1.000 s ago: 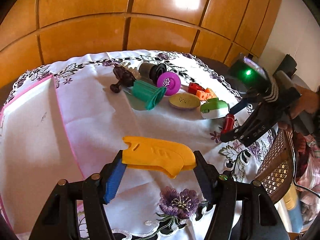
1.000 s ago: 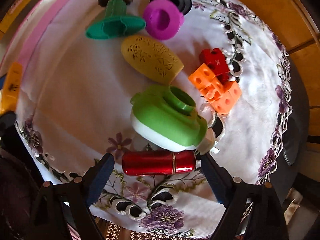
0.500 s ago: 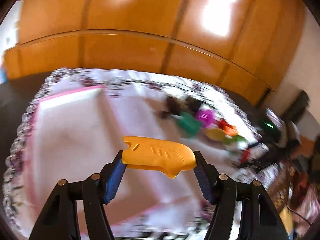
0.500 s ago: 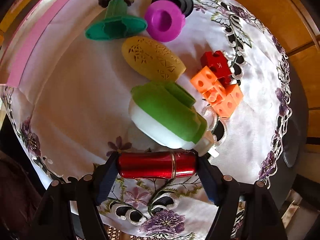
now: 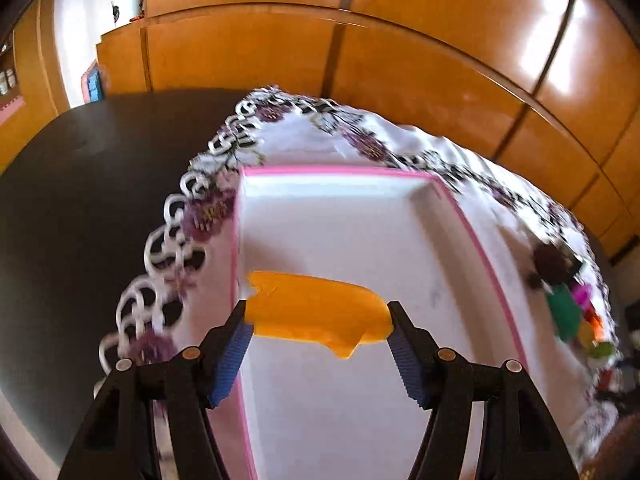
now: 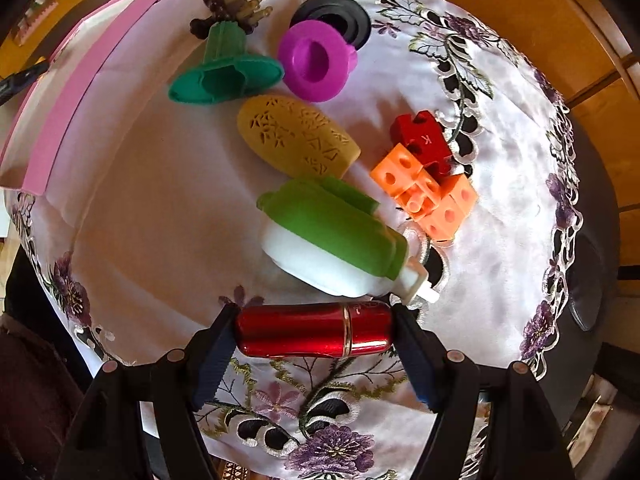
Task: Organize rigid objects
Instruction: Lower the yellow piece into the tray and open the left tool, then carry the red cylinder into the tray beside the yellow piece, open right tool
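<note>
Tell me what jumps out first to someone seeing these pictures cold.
The left gripper clamps a flat orange plastic piece above the pink-rimmed white tray. The right gripper clamps a glossy red metallic tube over the embroidered white tablecloth, beside the green-and-white plastic bottle.

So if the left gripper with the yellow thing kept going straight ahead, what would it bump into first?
Probably the white floor of the pink-edged box. The left gripper points down into it with the yellow piece clamped, and nothing else shows in the way, though depth is hard to judge.
</note>
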Demonstrator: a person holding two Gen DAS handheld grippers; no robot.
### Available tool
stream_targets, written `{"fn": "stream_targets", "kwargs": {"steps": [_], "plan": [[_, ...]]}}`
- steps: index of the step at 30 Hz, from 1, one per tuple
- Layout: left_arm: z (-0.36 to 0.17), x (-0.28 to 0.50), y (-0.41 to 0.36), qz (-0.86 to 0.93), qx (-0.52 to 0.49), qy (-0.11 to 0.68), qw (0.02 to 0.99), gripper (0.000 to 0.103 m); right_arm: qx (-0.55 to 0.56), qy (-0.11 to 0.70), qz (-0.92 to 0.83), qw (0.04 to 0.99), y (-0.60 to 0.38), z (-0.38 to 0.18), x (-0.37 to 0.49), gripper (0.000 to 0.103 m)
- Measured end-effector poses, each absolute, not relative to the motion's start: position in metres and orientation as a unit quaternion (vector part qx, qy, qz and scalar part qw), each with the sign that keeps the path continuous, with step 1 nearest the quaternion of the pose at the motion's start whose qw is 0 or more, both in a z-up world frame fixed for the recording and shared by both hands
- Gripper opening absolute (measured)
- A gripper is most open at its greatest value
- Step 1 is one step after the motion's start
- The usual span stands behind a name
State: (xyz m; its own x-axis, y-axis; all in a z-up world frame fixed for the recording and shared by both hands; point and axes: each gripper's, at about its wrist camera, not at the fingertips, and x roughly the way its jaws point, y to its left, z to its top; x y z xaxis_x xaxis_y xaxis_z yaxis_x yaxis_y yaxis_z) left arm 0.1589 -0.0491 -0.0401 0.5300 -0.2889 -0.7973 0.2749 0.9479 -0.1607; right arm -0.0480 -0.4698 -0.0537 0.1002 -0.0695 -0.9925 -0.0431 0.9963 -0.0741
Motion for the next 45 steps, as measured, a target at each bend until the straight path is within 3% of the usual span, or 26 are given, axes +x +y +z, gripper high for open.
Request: {"fn": "stream_targets", "kwargs": {"steps": [5, 7, 9, 10, 25, 45], "plan": [[-0.039, 0.186, -0.052, -0.146, -0.02, 0.458, 0.876, 0.074, -0.038, 0.67, -0.014, 0.741, -0.469, -0.051, -0.049, 0.076], [-0.034, 0.18, -0.052, -0.145, -0.032, 0.454, 0.879, 0.082, -0.033, 0.668, -0.015, 0.743, -0.469, -0.049, -0.049, 0.076], [-0.03, 0.167, -0.05, -0.144, -0.039, 0.448, 0.881, 0.101, -0.027, 0.665, -0.013, 0.746, -0.471, -0.049, -0.048, 0.076], [-0.028, 0.16, -0.05, -0.143, -0.038, 0.445, 0.883, 0.103, -0.022, 0.663, -0.012, 0.748, -0.473, -0.049, -0.047, 0.076], [-0.022, 0.04, -0.053, -0.132, -0.004, 0.404, 0.905, 0.103, -0.032, 0.669, 0.017, 0.742, -0.45, -0.056, -0.041, 0.076], [-0.026, 0.02, -0.05, -0.125, 0.005, 0.414, 0.902, 0.103, -0.08, 0.641, 0.048, 0.762, -0.358, -0.056, -0.055, 0.076]]}}
